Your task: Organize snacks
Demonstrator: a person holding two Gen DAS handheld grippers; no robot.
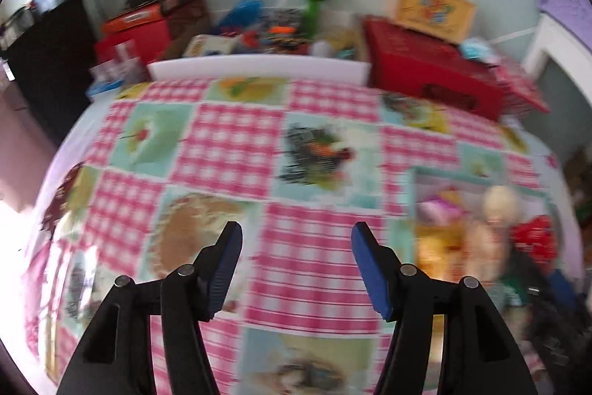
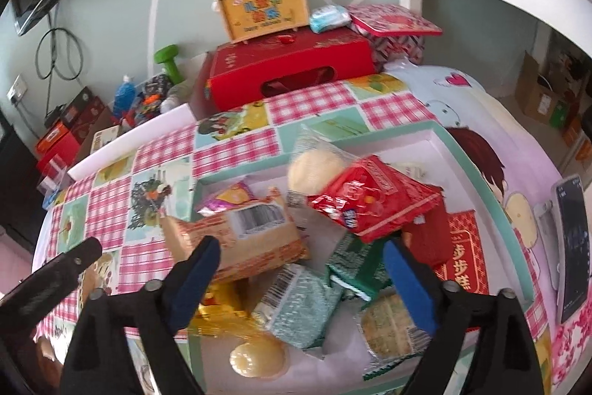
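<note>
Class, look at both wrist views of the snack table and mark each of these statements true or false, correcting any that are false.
1. The right claw is clamped on the red snack packet. False: its jaws stand open above the pile, gripping nothing.
2. The snacks lie in a shallow tray with a teal rim. True.
3. The left claw is open over the checked tablecloth with nothing between its fingers. True.
4. The yellow box with a handle stands on the floor. False: it sits on top of the big red box.
5. A green dumbbell stands by the wall. True.
</note>
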